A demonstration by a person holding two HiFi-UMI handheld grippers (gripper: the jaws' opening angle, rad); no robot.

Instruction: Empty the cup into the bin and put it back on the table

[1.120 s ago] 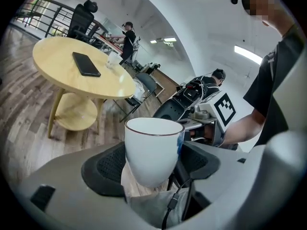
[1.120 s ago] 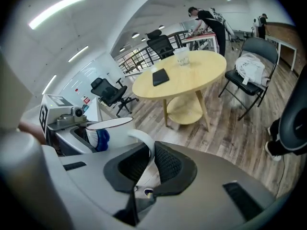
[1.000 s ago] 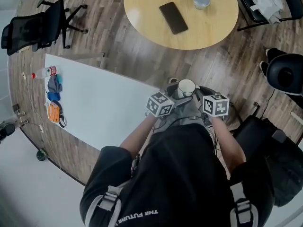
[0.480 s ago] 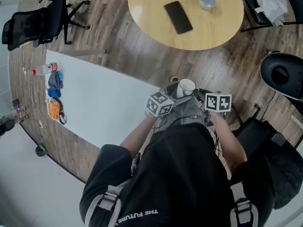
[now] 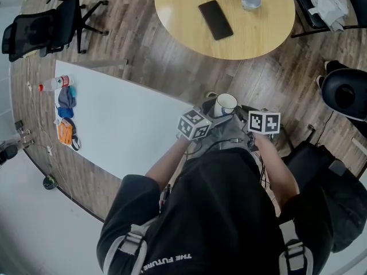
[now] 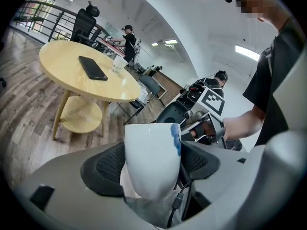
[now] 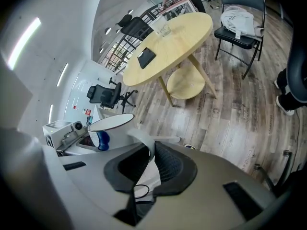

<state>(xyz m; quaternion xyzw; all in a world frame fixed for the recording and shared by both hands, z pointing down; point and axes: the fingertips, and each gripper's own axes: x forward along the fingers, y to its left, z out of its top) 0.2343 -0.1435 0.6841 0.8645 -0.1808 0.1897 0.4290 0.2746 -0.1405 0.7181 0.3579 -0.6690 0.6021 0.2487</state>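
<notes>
Both grippers are tucked in close to the person [image 5: 218, 211], marker cubes nearly side by side over the lap. On my left gripper [image 6: 152, 166] feed the fingers [image 6: 108, 169] are clamped on the cup [image 5: 225, 103], one black pad on each side of its white wall. It sits upright, mouth up, with a blue mark on one side. So the cup is up in the air in front of the person's waist, between the two grippers, and I can't tell from the head view if anything's inside. My right gripper [image 7: 151, 150] is angled down right beside it. Its fingers [image 7: 170, 164] are nearly together, pinched on a curved white band [image 7: 137, 137] that comes off the cup's side, and tbh I can't tell what that band is. Further out is the round wooden desk [image 5: 252, 36] with a dark phone [image 5: 216, 20] and a glass [image 5: 250, 0] on it, apart from each other. On the left of the head view is a long white desk [image 5: 126, 130] with a bottle [image 5: 55, 85] lying at its far end near some blue and orange bits [image 5: 66, 125]. A black office chair [image 5: 40, 30] stands beyond that on the wood floor [image 5: 172, 67].
</notes>
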